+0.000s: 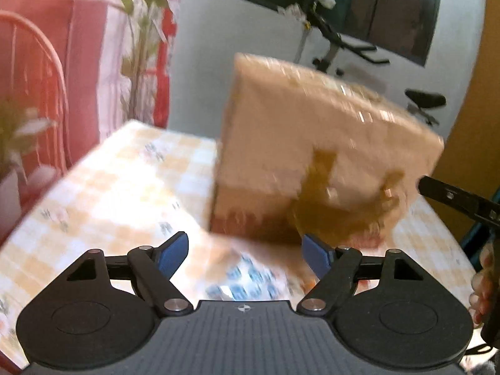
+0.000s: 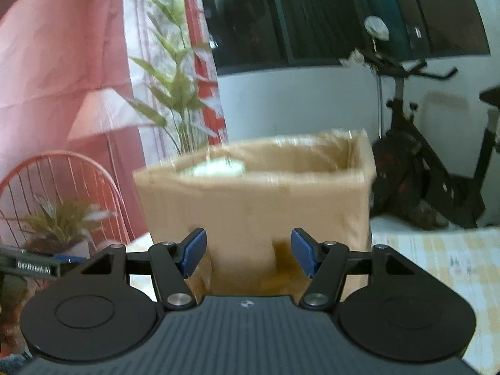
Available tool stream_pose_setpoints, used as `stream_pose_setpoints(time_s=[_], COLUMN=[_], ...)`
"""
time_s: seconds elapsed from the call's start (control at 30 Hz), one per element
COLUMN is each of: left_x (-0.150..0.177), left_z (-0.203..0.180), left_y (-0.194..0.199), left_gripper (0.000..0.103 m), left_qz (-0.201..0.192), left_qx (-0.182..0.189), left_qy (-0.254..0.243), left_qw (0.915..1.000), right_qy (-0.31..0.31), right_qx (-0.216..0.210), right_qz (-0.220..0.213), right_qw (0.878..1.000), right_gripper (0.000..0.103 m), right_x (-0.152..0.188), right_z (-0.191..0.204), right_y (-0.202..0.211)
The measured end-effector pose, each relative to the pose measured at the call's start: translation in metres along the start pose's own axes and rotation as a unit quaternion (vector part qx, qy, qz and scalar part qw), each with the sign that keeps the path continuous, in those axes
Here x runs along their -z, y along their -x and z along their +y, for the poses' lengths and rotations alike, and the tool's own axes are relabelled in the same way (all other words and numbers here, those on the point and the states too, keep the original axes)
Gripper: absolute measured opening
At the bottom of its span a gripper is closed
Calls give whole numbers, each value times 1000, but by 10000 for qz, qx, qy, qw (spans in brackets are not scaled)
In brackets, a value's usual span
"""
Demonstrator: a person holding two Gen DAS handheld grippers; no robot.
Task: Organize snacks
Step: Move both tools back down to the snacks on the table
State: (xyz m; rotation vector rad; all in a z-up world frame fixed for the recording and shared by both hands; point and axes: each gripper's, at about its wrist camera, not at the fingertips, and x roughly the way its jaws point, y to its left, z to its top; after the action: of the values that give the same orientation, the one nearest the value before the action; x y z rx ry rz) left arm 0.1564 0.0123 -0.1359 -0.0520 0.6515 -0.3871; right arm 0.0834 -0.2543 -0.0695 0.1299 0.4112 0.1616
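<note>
left gripper (image 1: pixel 245 254): jaws apart, empty | right gripper (image 2: pixel 248 256): jaws apart, empty | tan cardboard box (image 2: pixel 256 206): just beyond both | blue-and-white snack packet (image 1: pixel 247 281): blurred, near left gripper

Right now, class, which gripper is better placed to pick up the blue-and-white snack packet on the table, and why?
Probably the left gripper: its open jaws hang right over the blurred snack packet before the cardboard box. The right gripper faces the box wall; its view shows no packet.
</note>
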Motion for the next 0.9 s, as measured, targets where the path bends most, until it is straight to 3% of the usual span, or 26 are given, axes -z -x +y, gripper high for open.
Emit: stream_pose_setpoints(time_s=[0.4,0.5,0.77,0.9], left_x=[70,76,77,78], left_z=[-18,-18,0,-2], left_y=[-26,-28,-28,-29], left_gripper=[69,55,52,52], left_qz=[1066,1108,908,886], left_qx=[38,-145,-281,-316], left_qy=[-209,-338,200,166], left_qw=[9941,9932,9953,9954], right_qy=[-272,-247,-171,-134], right_qx=[93,-39,-161,-288], right_qz=[1072,1260,1484,1675], right_qw=[9938,9917,9886,9854], right_gripper=[64,63,63,63], right_x=[69,79,86,90], right_z=[-2,3,8,15], right_y=[-10,-15,-21,-29])
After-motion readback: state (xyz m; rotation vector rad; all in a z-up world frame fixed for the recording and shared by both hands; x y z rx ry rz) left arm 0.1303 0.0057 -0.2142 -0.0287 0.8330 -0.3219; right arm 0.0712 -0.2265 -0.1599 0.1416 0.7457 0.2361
